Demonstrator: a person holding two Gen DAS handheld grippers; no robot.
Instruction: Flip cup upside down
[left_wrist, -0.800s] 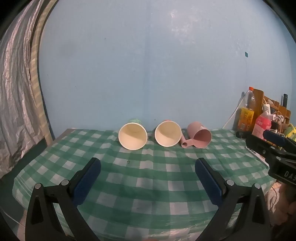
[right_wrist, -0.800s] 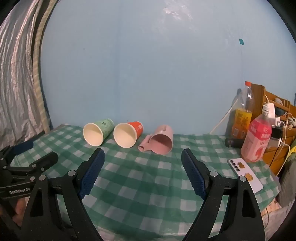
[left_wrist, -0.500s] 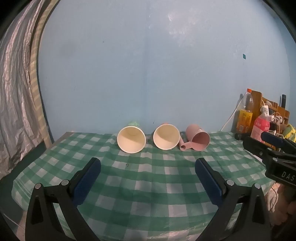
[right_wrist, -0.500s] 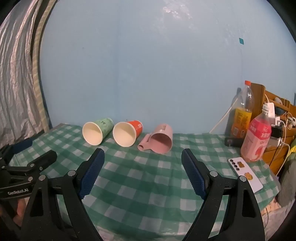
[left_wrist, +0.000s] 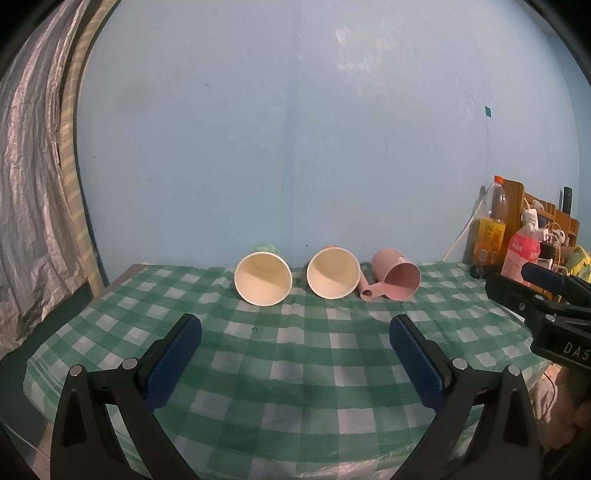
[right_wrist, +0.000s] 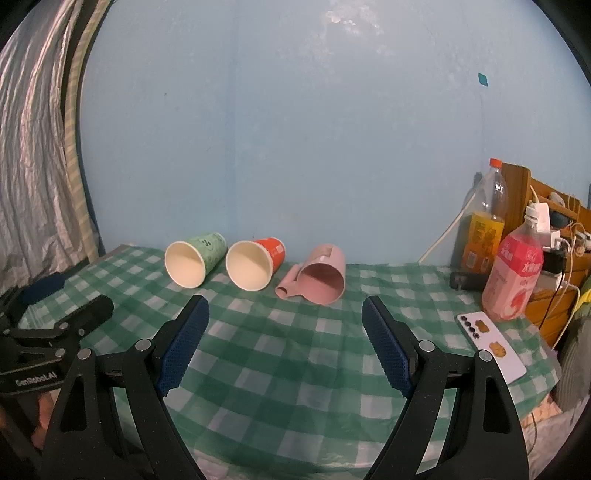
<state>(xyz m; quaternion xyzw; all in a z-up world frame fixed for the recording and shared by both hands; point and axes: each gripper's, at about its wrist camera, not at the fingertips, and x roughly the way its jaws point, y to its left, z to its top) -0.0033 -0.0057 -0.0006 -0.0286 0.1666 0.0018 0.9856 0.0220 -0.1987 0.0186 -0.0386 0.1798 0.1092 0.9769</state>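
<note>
Three cups lie on their sides in a row at the far side of the green checked table (left_wrist: 295, 365), mouths toward me: a green paper cup (left_wrist: 263, 277) (right_wrist: 192, 261), a red paper cup (left_wrist: 333, 271) (right_wrist: 254, 263), and a pink plastic mug (left_wrist: 396, 274) (right_wrist: 320, 276) with its handle resting on the cloth. My left gripper (left_wrist: 295, 334) is open and empty, well short of the cups. My right gripper (right_wrist: 285, 312) is open and empty, in front of the pink mug.
At the right edge stand an orange drink bottle (right_wrist: 484, 225), a pink drink bottle (right_wrist: 513, 271), a white phone (right_wrist: 489, 343) and a wooden rack with cables (right_wrist: 554, 236). A silver curtain (right_wrist: 33, 147) hangs at left. A blue wall is behind.
The left wrist view has pulled back slightly, so the cups look a little smaller and farther. The right wrist view is almost unchanged. Both grippers stay open.
</note>
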